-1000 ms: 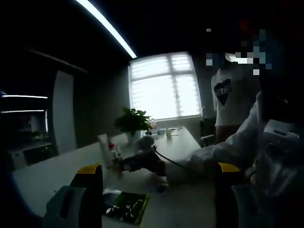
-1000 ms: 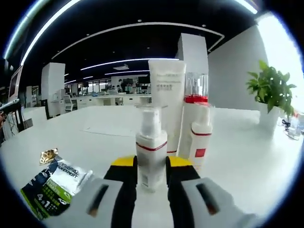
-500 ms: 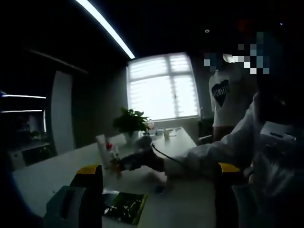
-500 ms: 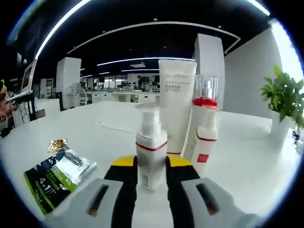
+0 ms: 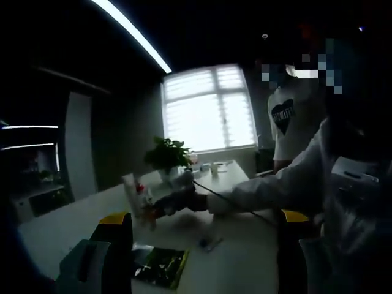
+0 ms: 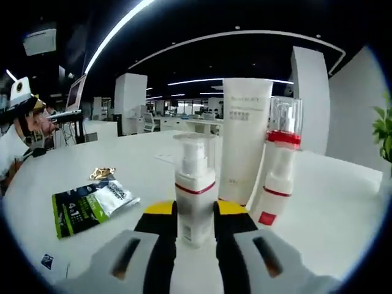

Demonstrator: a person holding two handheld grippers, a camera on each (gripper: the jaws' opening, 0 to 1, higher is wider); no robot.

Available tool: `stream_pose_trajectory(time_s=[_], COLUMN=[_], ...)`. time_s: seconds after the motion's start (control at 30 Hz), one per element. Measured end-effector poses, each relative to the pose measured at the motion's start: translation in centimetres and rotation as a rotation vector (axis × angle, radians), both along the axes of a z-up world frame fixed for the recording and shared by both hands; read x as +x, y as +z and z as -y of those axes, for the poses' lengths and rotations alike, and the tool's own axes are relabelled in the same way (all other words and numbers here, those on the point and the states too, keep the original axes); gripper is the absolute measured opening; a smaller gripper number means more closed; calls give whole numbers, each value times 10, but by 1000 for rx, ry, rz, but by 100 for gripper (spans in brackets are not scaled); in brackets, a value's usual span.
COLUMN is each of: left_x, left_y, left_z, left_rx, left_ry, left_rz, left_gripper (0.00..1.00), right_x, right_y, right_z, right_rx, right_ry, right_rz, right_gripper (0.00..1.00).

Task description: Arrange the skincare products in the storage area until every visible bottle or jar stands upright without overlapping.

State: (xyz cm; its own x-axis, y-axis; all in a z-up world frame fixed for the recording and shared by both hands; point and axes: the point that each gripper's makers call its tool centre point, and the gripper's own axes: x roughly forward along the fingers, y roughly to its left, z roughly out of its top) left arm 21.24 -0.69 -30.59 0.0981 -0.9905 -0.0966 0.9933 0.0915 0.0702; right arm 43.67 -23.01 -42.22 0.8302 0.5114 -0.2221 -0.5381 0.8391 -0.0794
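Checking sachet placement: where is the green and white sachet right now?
In the right gripper view the green and white sachet lies flat on the white table, left of the gripped pump bottle.

White sleeve (image 5: 288,187), black jaws, yellow tips, grey mounts

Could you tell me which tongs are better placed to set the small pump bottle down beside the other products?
The right tongs: they are shut on the upright pump bottle, close to the white tube and red-banded bottles. The left tongs are open and farther back.
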Motion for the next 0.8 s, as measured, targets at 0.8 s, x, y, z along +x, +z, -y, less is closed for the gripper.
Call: stream_pose_trajectory(time_s=[0.8], left_x=[-5], left_y=[2], left_z=[4], left_rx=[27], left_ry=[20], left_rz=[26], left_gripper=[100], right_x=[-1], right_y=[-12], right_z=[-4], right_rx=[1], right_ry=[151], right_rz=[-42], right_gripper=[39])
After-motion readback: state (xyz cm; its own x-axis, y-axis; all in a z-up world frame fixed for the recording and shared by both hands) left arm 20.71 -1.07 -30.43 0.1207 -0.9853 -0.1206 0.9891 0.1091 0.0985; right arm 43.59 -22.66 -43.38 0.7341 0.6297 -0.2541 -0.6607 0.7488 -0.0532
